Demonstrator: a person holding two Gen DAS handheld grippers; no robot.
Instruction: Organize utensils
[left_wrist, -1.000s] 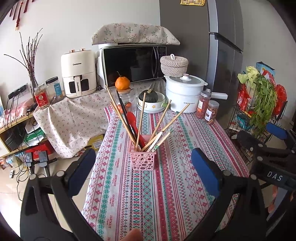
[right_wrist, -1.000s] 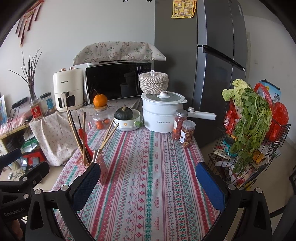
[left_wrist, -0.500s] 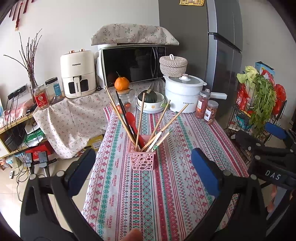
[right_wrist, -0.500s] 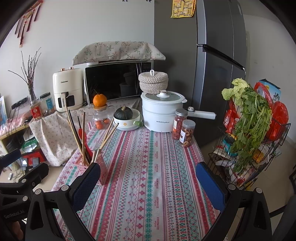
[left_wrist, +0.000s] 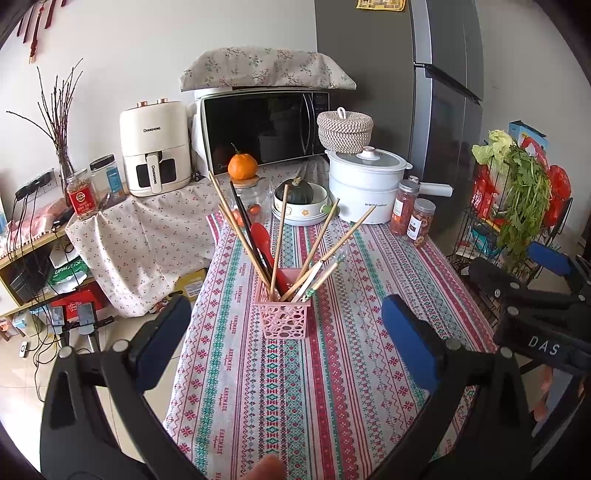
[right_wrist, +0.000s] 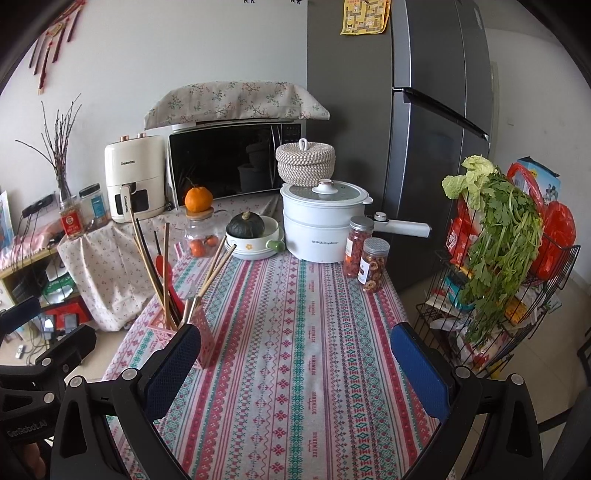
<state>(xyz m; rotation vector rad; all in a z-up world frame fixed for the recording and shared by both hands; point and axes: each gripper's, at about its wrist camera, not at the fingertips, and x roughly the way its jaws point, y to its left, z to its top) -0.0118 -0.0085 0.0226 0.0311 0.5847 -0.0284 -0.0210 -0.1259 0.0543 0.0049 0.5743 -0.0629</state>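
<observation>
A pink perforated utensil holder (left_wrist: 285, 318) stands on the patterned tablecloth (left_wrist: 332, 369), with several wooden chopsticks (left_wrist: 277, 240), dark chopsticks and a red spoon (left_wrist: 263, 240) sticking out of it. My left gripper (left_wrist: 286, 343) is open and empty, hovering just before the holder. The holder also shows in the right wrist view (right_wrist: 192, 332), at the left behind my left finger pad. My right gripper (right_wrist: 295, 363) is open and empty over the tablecloth (right_wrist: 295, 332), to the right of the holder. It also shows at the right edge of the left wrist view (left_wrist: 546, 295).
At the table's far end stand a white pot (right_wrist: 323, 221), a bowl with a green squash (right_wrist: 255, 236), two spice jars (right_wrist: 365, 258) and a glass jar topped by an orange (right_wrist: 198, 229). A wire rack with greens (right_wrist: 498, 258) stands right of the table; fridge behind.
Both views have shifted only slightly; the left gripper drifted a little. Both grippers stay open and empty, and the holder has not moved.
</observation>
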